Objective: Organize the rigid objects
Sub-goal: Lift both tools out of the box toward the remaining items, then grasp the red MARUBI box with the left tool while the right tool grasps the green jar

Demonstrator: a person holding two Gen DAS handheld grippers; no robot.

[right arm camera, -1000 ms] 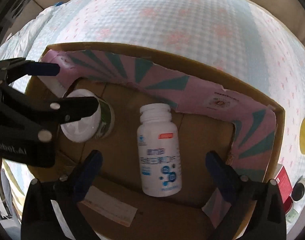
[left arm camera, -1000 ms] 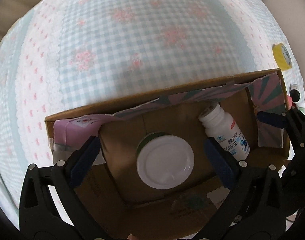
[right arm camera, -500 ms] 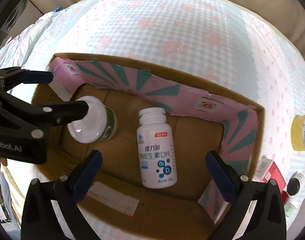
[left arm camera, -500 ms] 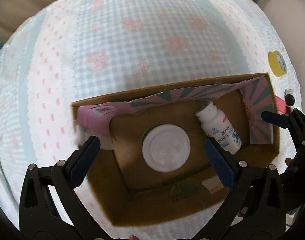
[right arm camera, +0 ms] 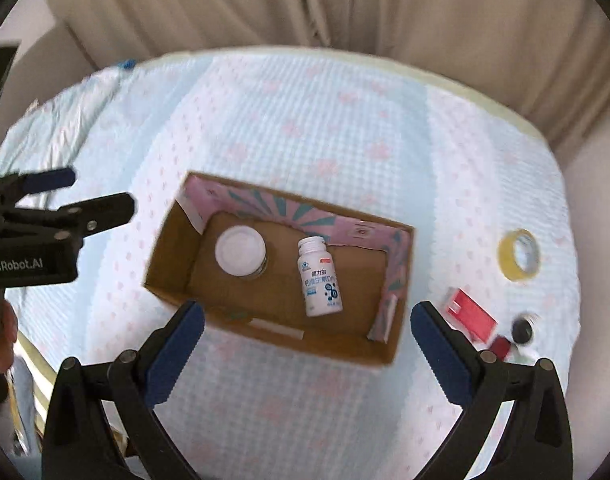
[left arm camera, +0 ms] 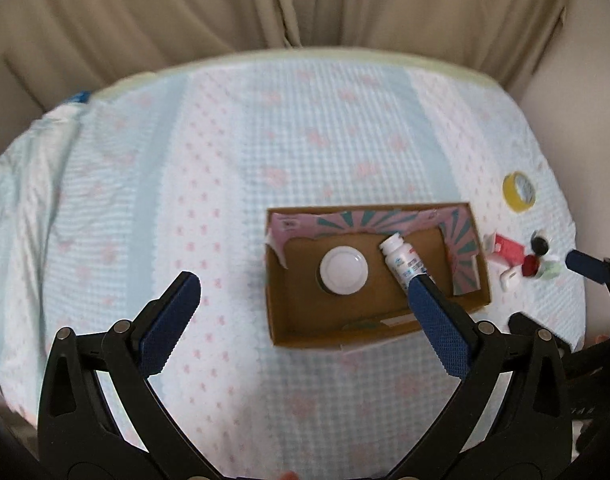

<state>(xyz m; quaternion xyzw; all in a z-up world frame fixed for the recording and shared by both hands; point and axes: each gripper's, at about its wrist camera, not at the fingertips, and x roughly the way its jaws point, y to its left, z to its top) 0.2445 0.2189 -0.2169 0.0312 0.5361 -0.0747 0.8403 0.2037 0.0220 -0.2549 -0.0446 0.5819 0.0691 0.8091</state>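
Hovering above the cardboard box (right arm camera: 289, 332), both grippers, left (left arm camera: 301, 300) and right (right arm camera: 307, 332), are held spread, empty. Yellow tape roll (right arm camera: 519, 255) near the bed's right edge could be knocked off by a careless reach.

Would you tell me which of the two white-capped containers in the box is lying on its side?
The labelled white bottle; the wide-lidded jar beside it stands upright.

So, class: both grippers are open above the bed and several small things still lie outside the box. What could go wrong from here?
1. The small items beside the red box lie bunched together; the right gripper might nudge neighbours while grabbing one.
2. The white bottle lies on its side in the cardboard box and may roll when more lands there.
3. The soft bedspread could let the box tip.
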